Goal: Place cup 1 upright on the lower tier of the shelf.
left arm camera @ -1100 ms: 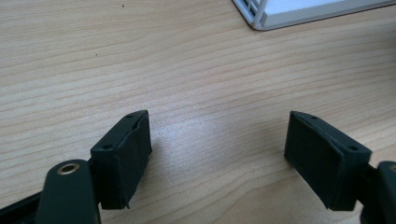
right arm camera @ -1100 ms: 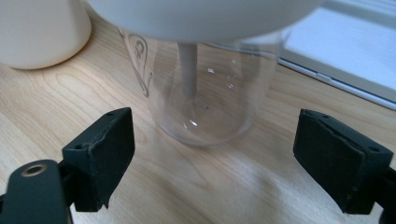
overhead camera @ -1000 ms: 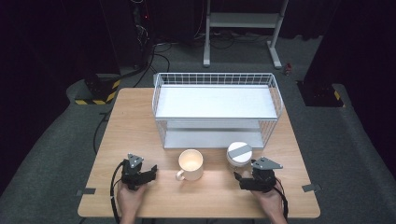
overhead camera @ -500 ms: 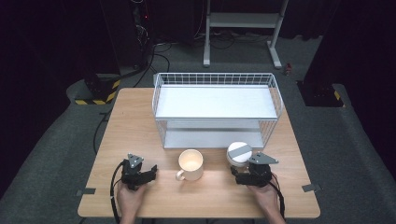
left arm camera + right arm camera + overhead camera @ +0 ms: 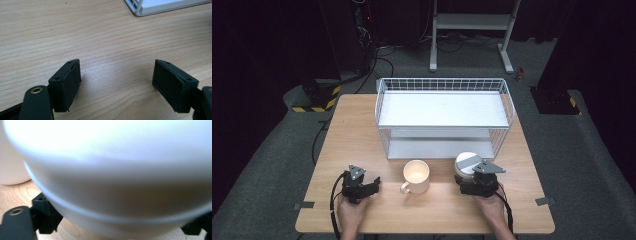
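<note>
From above, the wooden table (image 5: 362, 130) carries a white wire rack (image 5: 444, 117) at the back, a cream mug (image 5: 416, 175) in front of it with its handle toward the near left, and a white lidded jar (image 5: 466, 164) to the mug's right. The right gripper (image 5: 469, 179) sits just behind the jar, and the left gripper (image 5: 371, 186) rests low on the near left, well apart from the mug.

The right gripper view adds what the high view hides: the jar (image 5: 120, 182) bulges between the 2 black jaws, with the mug (image 5: 11, 167) at the left edge. The jaws have just been closing a little around the jar; whether the pads press on it is too blurred to tell. The left gripper view shows jaws spread over bare wood, with a corner of the rack (image 5: 150, 7) beyond.

Compared with 1 second ago, the right gripper has crept forward up to the jar; the left gripper, mug and rack lie unchanged.
</note>
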Tool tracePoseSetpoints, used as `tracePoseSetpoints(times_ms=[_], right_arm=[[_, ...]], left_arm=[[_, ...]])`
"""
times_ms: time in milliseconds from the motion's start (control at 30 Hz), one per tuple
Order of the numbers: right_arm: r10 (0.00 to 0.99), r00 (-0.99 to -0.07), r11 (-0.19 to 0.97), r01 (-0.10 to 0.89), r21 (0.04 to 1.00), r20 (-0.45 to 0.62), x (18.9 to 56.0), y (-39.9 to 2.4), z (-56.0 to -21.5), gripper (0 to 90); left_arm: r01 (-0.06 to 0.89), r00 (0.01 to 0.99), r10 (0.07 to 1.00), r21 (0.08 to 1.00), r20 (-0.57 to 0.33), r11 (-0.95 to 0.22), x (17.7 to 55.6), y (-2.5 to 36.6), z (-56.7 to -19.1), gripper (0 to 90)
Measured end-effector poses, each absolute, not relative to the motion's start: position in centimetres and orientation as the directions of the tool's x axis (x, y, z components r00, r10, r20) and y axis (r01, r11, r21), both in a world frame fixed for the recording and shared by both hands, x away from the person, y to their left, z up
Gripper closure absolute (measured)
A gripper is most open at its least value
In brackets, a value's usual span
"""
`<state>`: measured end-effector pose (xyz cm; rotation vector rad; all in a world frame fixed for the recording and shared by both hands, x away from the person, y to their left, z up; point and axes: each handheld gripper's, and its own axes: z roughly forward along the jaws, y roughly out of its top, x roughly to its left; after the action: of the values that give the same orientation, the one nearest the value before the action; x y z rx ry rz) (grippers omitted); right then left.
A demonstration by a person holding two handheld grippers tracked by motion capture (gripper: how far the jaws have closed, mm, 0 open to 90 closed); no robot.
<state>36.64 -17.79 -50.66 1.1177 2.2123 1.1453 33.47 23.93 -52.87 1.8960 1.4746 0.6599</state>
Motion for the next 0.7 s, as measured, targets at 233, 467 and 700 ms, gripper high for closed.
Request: tracePoseSetpoints(times_ms=[233,467,700], right_arm=[[0.807,-0.59,0.34,0.449,0.826,-0.011,36.78,-17.62,-50.81,18.4],[0.81,-0.586,0.33,0.454,0.828,-0.002,36.72,-17.63,-50.75,18.6],[0.816,-0.579,0.312,0.456,0.833,0.011,36.78,-17.68,-50.31,18.7]], left_arm=[[0.649,0.246,0.969,0.742,0.004,-0.168,33.48,23.95,-52.86,23.1],[0.649,0.245,0.969,0.742,0.004,-0.167,33.47,23.94,-52.87,23.1],[0.649,0.246,0.969,0.742,0.005,-0.168,33.47,23.94,-52.87,23.1]])
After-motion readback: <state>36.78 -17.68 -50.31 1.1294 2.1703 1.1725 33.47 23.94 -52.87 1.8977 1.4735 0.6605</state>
